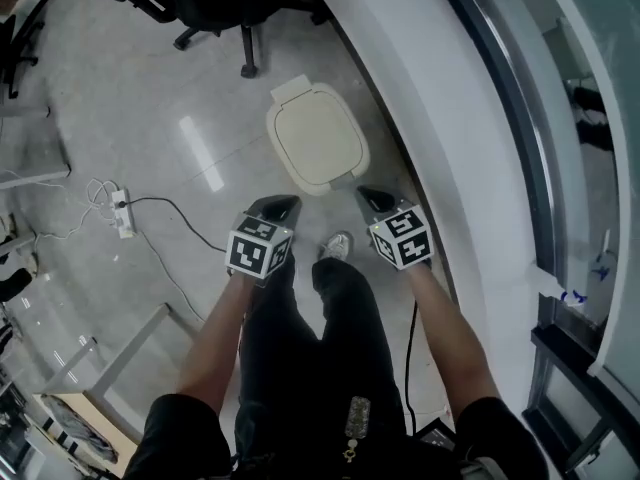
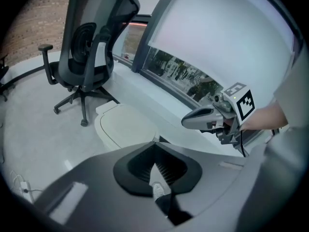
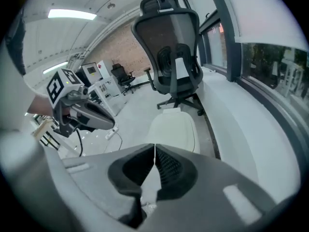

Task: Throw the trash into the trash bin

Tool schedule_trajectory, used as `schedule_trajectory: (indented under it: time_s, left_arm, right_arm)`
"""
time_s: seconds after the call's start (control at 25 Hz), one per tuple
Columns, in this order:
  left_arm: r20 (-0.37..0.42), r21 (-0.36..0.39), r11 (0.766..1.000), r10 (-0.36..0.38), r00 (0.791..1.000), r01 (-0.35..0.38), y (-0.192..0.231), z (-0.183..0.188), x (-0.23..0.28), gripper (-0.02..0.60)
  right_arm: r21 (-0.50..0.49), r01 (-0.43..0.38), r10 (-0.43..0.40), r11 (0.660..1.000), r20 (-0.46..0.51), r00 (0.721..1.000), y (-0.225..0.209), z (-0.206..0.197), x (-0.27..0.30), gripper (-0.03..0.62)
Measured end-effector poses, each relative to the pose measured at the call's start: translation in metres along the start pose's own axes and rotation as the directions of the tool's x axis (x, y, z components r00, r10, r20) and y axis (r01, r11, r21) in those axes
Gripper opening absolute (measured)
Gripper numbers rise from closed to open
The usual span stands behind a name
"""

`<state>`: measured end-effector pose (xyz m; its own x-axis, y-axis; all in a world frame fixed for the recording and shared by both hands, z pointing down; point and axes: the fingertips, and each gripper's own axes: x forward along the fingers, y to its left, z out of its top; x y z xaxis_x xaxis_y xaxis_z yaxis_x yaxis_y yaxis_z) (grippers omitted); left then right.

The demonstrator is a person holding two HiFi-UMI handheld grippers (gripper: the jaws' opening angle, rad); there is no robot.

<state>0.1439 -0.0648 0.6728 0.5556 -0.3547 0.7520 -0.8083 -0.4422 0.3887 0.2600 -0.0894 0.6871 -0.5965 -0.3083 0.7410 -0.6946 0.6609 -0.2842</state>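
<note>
Jaws closed, left gripper (image 1: 280, 206), right gripper (image 1: 371, 199) angled down toward trash bin (image 1: 318, 143)

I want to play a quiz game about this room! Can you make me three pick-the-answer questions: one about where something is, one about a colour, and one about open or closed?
1. Where is the trash bin?
A) on the floor, just ahead of the person's shoe
B) on the chair's seat
C) up on the window ledge

2. What colour is the bin's lid?
A) red
B) cream
C) bright green

3. How is the lid?
A) closed flat
B) propped wide open
C) taken off and lying beside the bin

Answers:
1 A: the head view shows it standing on the grey floor, between the shoe and the office chair.
2 B: it looks cream in all three views.
3 A: it lies flat over the bin's top, and no opening shows.
</note>
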Motion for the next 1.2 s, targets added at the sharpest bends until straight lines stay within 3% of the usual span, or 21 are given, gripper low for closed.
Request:
schedule_trajectory:
  time_s: [0.2,0.52,0.68,0.76,0.88,1.0,1.04,1.16,1.2]
  left_arm:
    - [0.082,-0.001,1.0,-0.014,0.996,0.014,-0.061,0.028,-0.065,0.002]
    - [0.198,0.059,0.998,-0.047,0.979,0.036,-0.124,0.068,-0.155,0.002]
    - [0.294,0.109,0.994,-0.045,0.955,0.014,-0.134,0.088,-0.207,0.002]
    - [0.351,0.148,0.989,-0.055,0.935,0.002,-0.142,0.1,-0.237,0.002]
    - [0.428,0.251,0.968,-0.094,0.899,-0.019,-0.162,0.118,-0.287,0.002]
    - [0.503,0.341,0.938,-0.132,0.854,-0.055,-0.181,0.13,-0.341,0.003]
    - [0.525,0.355,0.933,-0.147,0.839,-0.059,-0.188,0.132,-0.358,0.002]
    - [0.569,0.38,0.924,-0.191,0.8,-0.05,-0.21,0.133,-0.404,0.002]
    - [0.579,0.392,0.918,-0.202,0.79,-0.052,-0.217,0.131,-0.417,0.002]
  right_arm:
    - [-0.035,-0.074,0.075,0.997,0.036,0.997,0.048,0.024,-0.093,0.008]
    - [-0.03,-0.053,0.057,0.998,0.149,0.987,0.116,0.07,-0.177,0.008]
    - [-0.109,-0.004,0.03,0.994,0.242,0.97,0.152,0.115,-0.208,0.008]
    - [-0.137,0.046,0.0,0.989,0.32,0.947,0.167,0.144,-0.23,0.008]
    - [-0.132,0.14,-0.063,0.981,0.466,0.883,0.188,0.19,-0.272,0.008]
    - [-0.135,0.185,-0.068,0.973,0.603,0.795,0.224,0.234,-0.316,0.009]
    - [-0.132,0.187,-0.056,0.973,0.656,0.753,0.24,0.246,-0.332,0.009]
    - [-0.113,0.158,0.001,0.981,0.814,0.581,0.285,0.274,-0.385,0.009]
    - [-0.117,0.156,0.014,0.981,0.838,0.546,0.299,0.278,-0.398,0.009]
